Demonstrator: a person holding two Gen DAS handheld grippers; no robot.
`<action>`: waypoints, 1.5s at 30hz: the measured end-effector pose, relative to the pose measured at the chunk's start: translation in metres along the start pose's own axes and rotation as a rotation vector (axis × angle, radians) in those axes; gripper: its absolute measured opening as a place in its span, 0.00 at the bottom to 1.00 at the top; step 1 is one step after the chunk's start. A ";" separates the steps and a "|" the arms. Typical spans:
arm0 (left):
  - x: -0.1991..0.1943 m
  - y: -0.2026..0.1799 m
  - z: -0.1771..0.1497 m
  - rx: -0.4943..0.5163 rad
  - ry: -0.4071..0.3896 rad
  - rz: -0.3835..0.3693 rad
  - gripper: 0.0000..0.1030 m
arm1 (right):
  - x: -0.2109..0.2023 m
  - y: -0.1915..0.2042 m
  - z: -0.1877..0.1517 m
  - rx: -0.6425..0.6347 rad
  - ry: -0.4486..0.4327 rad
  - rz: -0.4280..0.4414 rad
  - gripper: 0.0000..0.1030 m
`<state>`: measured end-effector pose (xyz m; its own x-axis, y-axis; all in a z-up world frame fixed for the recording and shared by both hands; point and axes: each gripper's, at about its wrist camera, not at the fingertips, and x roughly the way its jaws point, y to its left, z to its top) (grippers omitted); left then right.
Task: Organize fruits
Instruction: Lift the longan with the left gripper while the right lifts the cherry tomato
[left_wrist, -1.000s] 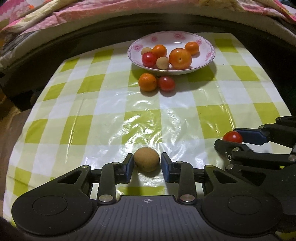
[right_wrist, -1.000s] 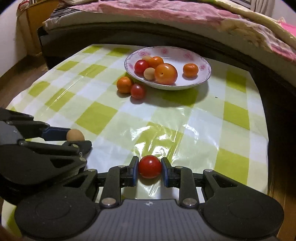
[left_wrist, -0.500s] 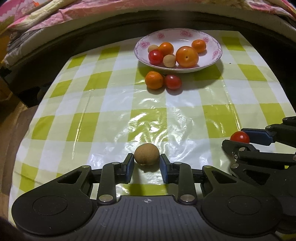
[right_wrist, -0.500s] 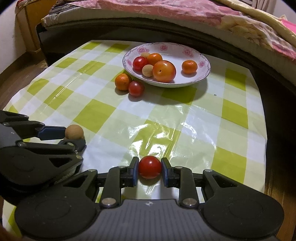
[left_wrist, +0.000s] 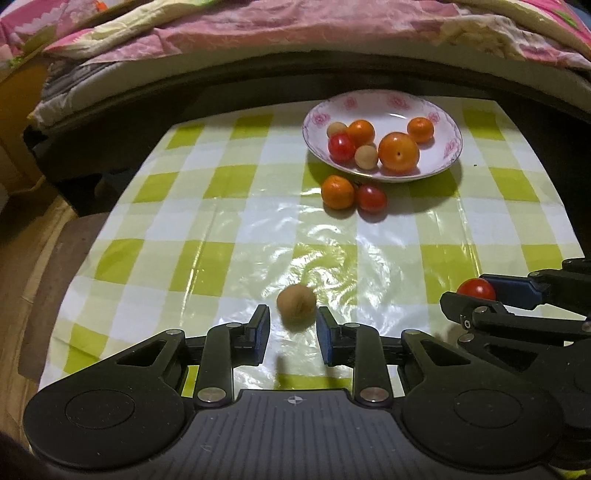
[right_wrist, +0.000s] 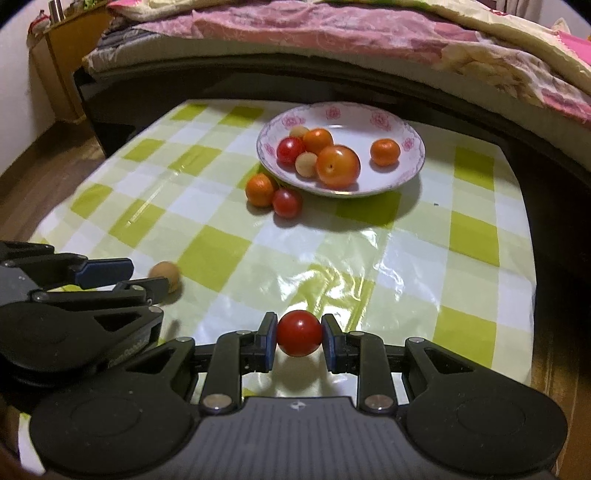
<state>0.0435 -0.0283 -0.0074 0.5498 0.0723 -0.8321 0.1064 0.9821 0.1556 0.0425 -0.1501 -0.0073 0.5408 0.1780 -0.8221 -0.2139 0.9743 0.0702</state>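
A small brown round fruit (left_wrist: 296, 305) shows blurred at the very tips of my left gripper (left_wrist: 293, 325). The jaws are closing, and a gap remains between the left pad and the fruit. In the right wrist view that fruit (right_wrist: 167, 274) lies on the cloth just past the left gripper (right_wrist: 147, 275). My right gripper (right_wrist: 298, 334) is shut on a red cherry tomato (right_wrist: 298, 333), also seen as the tomato (left_wrist: 476, 290) in the right gripper (left_wrist: 467, 291). The floral plate (left_wrist: 448, 147) at the back holds several fruits.
A mandarin (left_wrist: 337, 192) and a red tomato (left_wrist: 371, 198) lie on the checked tablecloth (left_wrist: 184, 221) just in front of the plate (right_wrist: 410, 166). A bed with pink covers (right_wrist: 332, 33) runs behind the table. The table's edges drop to a wooden floor (right_wrist: 44, 177) on the left.
The left gripper has risen and drawn back, its jaws have narrowed, and the brown fruit has gone from between the pads to their tips. The right gripper still holds the tomato.
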 end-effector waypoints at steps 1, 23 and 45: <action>0.000 0.000 0.001 0.003 -0.001 0.003 0.34 | -0.001 0.000 0.001 0.000 -0.002 0.002 0.28; 0.016 0.012 0.003 -0.040 -0.048 -0.252 0.33 | 0.019 -0.039 0.012 0.141 0.016 -0.011 0.28; 0.024 0.013 -0.004 0.010 0.007 -0.232 0.32 | 0.018 -0.045 0.017 0.159 0.010 0.002 0.28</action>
<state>0.0543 -0.0135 -0.0273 0.5036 -0.1539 -0.8501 0.2373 0.9708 -0.0352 0.0754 -0.1885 -0.0159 0.5322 0.1797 -0.8273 -0.0829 0.9836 0.1603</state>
